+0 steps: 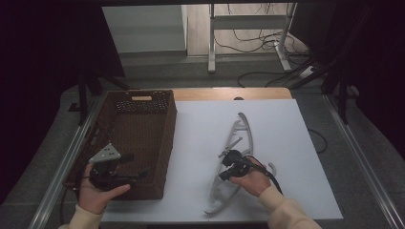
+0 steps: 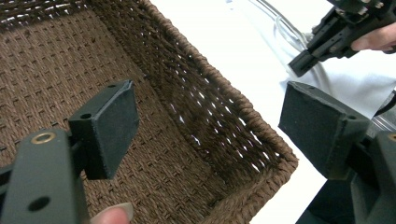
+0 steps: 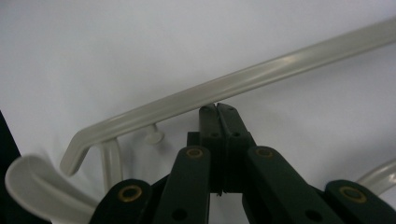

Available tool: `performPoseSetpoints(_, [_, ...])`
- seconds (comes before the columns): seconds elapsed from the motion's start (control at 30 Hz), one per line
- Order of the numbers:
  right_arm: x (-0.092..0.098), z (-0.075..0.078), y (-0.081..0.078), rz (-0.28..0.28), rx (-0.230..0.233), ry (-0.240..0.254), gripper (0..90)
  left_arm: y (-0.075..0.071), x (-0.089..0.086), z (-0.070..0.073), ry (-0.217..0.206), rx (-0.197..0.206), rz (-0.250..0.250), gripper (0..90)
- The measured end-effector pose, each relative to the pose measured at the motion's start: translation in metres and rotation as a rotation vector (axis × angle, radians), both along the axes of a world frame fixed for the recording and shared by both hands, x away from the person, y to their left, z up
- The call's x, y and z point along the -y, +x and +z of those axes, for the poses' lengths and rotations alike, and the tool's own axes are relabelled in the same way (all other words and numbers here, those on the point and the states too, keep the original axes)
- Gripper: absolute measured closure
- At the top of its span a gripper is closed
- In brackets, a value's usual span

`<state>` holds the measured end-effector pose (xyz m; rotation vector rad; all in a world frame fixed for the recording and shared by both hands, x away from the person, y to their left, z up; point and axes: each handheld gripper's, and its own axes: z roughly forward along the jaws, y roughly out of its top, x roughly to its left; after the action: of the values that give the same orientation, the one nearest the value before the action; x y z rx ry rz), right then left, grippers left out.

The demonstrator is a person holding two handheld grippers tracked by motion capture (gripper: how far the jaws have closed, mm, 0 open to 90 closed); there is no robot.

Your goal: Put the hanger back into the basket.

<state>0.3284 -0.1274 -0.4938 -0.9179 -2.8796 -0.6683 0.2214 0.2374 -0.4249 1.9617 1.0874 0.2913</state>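
**Wicker basket and clothes hanger: status and hazards**

Wicker, dark brown, forms the basket [image 1: 143, 125] at the left of the white table sheet [image 1: 286, 143]. The left gripper [image 1: 136, 175] hovers over the basket's near right corner; in the left gripper view its two pads stand wide apart with nothing between them, and the woven wall [image 2: 205, 112] runs between the pads.

Right of the basket, lying flat on the sheet, is the pale grey plastic hanger [image 1: 235, 138], one end pointing away from the person and the other toward the table's near edge. The right gripper [image 1: 223, 175] rests at the hanger's near half. In the right gripper view its jaws are fully closed against each other, tips just under the hanger's long bar [image 3: 243, 81]. Whether a thin edge of the hanger is pinched between them cannot be told (the jaw tips hide the contact line).

Hazards, as judged from this position:
- With a grip this far from the middle, the long hanger would likely swing or slip out on lifting.
- If it is carried leftward, the far end could catch the basket rim and tip out.
- The trailing cable [image 1: 273, 179] could snag the hanger's hook.

Markings: no brand, label or readable writing is visible on any item.
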Motion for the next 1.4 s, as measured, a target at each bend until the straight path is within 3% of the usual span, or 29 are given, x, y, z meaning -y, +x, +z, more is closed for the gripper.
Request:
performPoseSetpoints(0.33, [-0.053, -0.005, 0.027, 0.009, -0.013, 0.004, 89.5, 0.000, -0.003, -0.001, -0.003, -0.004, 0.007, 19.7])
performPoseSetpoints(0.5, [-0.064, -0.010, 0.035, -0.004, -0.021, 0.007, 89.5, -0.001, -0.004, -0.001, -0.004, -0.004, 0.011, 19.7])
performPoseSetpoints(0.63, [-0.060, -0.009, 0.033, -0.007, -0.017, 0.016, 89.6, -0.001, -0.003, 0.000, -0.004, -0.003, 0.008, 19.7])
performPoseSetpoints(0.8, [-0.027, 0.012, 0.021, -0.039, 0.029, 0.105, 89.6, -0.001, -0.001, -0.001, -0.001, -0.007, 0.007, 19.7])
performPoseSetpoints(1.0, [0.038, 0.033, 0.004, -0.093, 0.097, 0.203, 89.5, -0.001, 0.005, -0.002, 0.004, -0.009, -0.004, 19.7])
performPoseSetpoints(1.13, [0.088, 0.037, -0.008, -0.156, 0.127, 0.248, 89.4, 0.001, 0.008, -0.003, 0.010, -0.012, -0.008, 19.7])
performPoseSetpoints(1.23, [0.114, 0.038, -0.014, -0.209, 0.130, 0.278, 88.3, 0.001, 0.009, -0.003, 0.011, -0.010, -0.011, 19.7])
performPoseSetpoints(1.3, [0.128, 0.036, -0.017, -0.231, 0.157, 0.273, 86.9, 0.000, 0.010, -0.003, 0.010, -0.012, -0.014, 20.2])
performPoseSetpoints(1.37, [0.139, 0.035, -0.019, -0.249, 0.175, 0.274, 82.4, 0.001, 0.010, -0.003, 0.009, -0.012, -0.015, 20.3])
performPoseSetpoints(1.4, [0.144, 0.034, -0.020, -0.251, 0.195, 0.280, 74.8, 0.001, 0.010, -0.004, 0.008, -0.012, -0.014, 20.3])
